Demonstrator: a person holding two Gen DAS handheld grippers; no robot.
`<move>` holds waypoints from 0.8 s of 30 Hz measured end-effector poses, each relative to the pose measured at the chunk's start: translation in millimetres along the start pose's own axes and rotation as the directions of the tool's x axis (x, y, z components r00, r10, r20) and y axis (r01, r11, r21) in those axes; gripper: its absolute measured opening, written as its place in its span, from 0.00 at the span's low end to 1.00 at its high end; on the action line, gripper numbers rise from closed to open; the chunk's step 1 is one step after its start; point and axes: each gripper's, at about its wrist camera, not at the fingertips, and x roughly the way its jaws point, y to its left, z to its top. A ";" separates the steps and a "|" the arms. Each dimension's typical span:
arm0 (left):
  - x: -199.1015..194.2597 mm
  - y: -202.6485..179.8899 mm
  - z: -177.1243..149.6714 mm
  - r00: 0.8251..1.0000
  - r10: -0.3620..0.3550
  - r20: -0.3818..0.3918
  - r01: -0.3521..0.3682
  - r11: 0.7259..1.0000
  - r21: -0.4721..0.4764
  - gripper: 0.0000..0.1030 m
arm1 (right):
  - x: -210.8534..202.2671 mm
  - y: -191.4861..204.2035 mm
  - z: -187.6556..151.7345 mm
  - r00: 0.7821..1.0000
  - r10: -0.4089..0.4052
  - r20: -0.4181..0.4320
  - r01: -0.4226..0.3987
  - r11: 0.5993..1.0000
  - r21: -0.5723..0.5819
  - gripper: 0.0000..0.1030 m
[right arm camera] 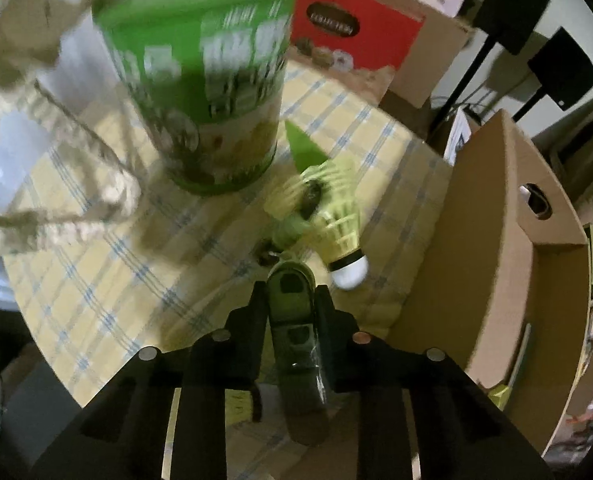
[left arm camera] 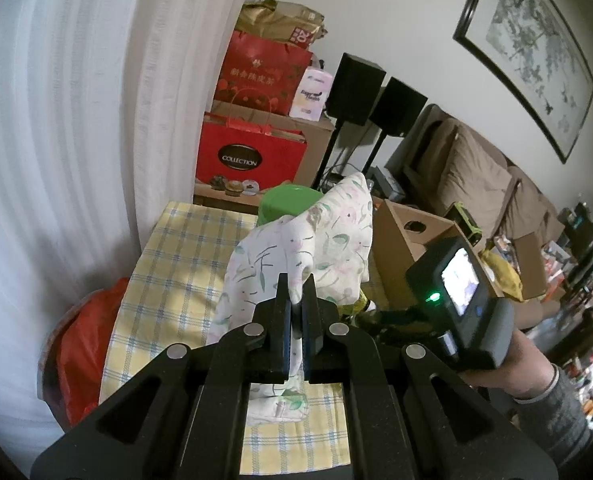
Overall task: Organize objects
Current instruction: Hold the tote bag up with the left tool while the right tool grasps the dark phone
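1. Left wrist view: the left gripper (left arm camera: 296,292) is pinched tight on a fold of a floral cloth bag (left arm camera: 296,248), holding it up off the yellow checked tablecloth (left arm camera: 168,280). Part of the bag trails down to the cloth below the fingers. A green canister (left arm camera: 280,200) stands behind the bag, a cardboard box (left arm camera: 408,240) to its right. The other hand-held gripper body (left arm camera: 456,300) shows at the right, with a sleeve (left arm camera: 552,408) behind it.

2. Right wrist view: the right gripper (right arm camera: 290,292) is clamped on a dark green oblong object (right arm camera: 296,328), which I cannot identify. Just beyond its tips lies a yellow-green shuttlecock (right arm camera: 336,216) on the tablecloth, near the canister's base.

3. Judgement: sorting looks mid-way. One item is gripped, the bag appears held ready to receive it, and the shuttlecock remains loose.
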 end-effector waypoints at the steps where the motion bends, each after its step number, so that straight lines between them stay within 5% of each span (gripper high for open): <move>1: -0.1 -0.7 0.0 1.000 -0.002 0.000 0.002 1.000 0.000 0.04 | -6.5 -1.1 0.9 1.000 0.001 0.019 -0.001 1.000 0.004 0.20; 16: -11.4 -27.8 4.5 1.000 -0.021 0.015 0.021 0.999 0.032 0.04 | -92.8 -19.7 -9.4 0.971 0.027 0.237 -0.051 0.994 0.099 0.20; 24: -19.9 -59.6 16.0 0.996 -0.092 0.005 0.092 0.994 0.056 0.04 | -129.3 -36.8 -19.4 0.956 0.040 0.291 -0.083 0.987 0.137 0.20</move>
